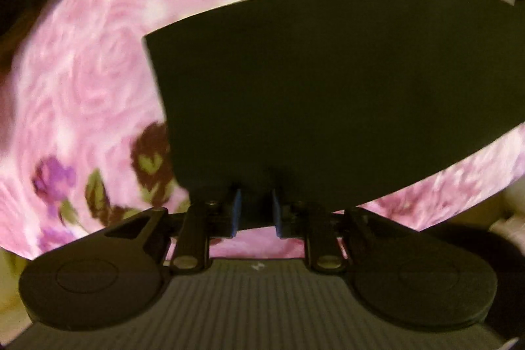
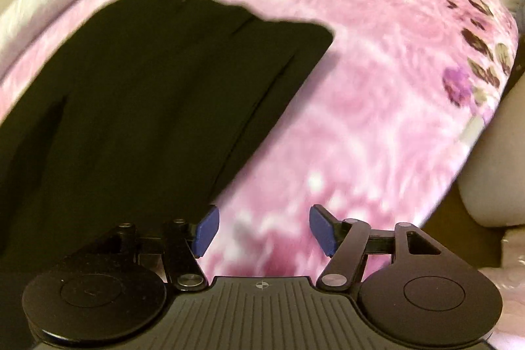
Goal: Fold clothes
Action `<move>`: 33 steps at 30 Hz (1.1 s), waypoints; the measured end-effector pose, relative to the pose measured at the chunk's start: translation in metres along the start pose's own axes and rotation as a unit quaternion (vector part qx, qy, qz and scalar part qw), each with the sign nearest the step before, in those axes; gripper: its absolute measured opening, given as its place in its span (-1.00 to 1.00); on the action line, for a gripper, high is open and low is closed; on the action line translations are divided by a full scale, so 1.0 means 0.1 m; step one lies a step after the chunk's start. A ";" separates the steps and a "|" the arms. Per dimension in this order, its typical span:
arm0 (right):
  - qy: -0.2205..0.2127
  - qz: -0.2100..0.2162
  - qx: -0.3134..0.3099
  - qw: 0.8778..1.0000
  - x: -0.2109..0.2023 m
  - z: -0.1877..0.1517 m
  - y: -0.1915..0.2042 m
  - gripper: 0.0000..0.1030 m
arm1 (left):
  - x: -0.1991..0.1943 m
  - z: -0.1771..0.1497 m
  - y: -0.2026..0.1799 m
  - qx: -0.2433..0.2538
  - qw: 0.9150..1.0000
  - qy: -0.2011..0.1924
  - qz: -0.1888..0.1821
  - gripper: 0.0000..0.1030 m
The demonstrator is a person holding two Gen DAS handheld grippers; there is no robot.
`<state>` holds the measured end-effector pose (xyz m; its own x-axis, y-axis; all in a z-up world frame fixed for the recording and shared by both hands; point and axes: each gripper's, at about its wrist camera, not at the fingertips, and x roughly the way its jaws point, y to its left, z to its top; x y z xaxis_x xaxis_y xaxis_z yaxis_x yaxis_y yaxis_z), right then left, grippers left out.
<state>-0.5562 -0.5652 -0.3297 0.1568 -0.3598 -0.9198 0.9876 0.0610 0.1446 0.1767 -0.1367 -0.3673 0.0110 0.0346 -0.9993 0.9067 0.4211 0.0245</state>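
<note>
The left gripper [image 1: 256, 212] has its blue-padded fingers [image 1: 237, 212] drawn close on the near edge of a black garment [image 1: 328, 87], which fills the view from 12 to 3 o'clock over a pink rose-print blanket [image 1: 98, 71]. The right gripper [image 2: 264, 230] stands wide apart and empty above the blanket [image 2: 361, 87], the garment [image 2: 147, 104] lying flat toward 10 o'clock.
</note>
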 end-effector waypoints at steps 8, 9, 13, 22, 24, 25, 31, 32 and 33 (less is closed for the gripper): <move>-0.045 0.089 0.156 0.983 0.46 0.72 -0.75 0.36 | -0.12 0.23 -0.83 0.062 0.995 -0.031 0.065 -0.53; -0.048 0.106 0.178 0.977 0.51 0.79 -0.82 0.35 | -0.12 0.27 -0.98 0.074 0.994 -0.039 0.064 -0.50; -0.028 0.126 0.174 0.976 0.56 0.96 -0.93 -0.76 | -0.05 0.37 -1.55 0.124 0.990 -0.051 0.050 -0.45; -0.020 0.036 0.113 0.993 0.39 1.12 -0.84 0.02 | -0.17 0.41 -2.41 0.178 0.979 -0.095 0.023 -0.36; -0.022 0.010 0.069 0.997 0.24 1.09 -0.73 0.19 | -0.27 0.35 -2.43 0.152 0.982 -0.106 0.025 -0.30; -0.020 0.015 0.040 0.999 0.15 1.07 -0.65 0.21 | -0.33 0.31 -2.43 0.130 0.985 -0.111 0.029 -0.19; 0.012 0.056 -0.112 0.992 -0.33 0.80 0.00 0.39 | -0.76 0.10 -2.27 -0.004 0.989 -0.146 0.027 0.14; 0.022 0.067 -0.127 0.989 -0.39 0.72 0.12 0.40 | -0.84 0.08 -2.20 -0.014 0.988 -0.154 0.025 0.18; 0.032 0.077 -0.142 0.986 -0.44 0.65 0.24 0.40 | -0.92 0.05 -2.14 -0.023 0.986 -0.163 0.024 0.21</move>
<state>-0.5386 -0.6089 -0.2621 0.2961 -0.2666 -0.9172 0.9093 0.3725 0.1852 -0.0159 -0.2343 -0.2808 0.1951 -0.2345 -0.9523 0.8814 0.4677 0.0654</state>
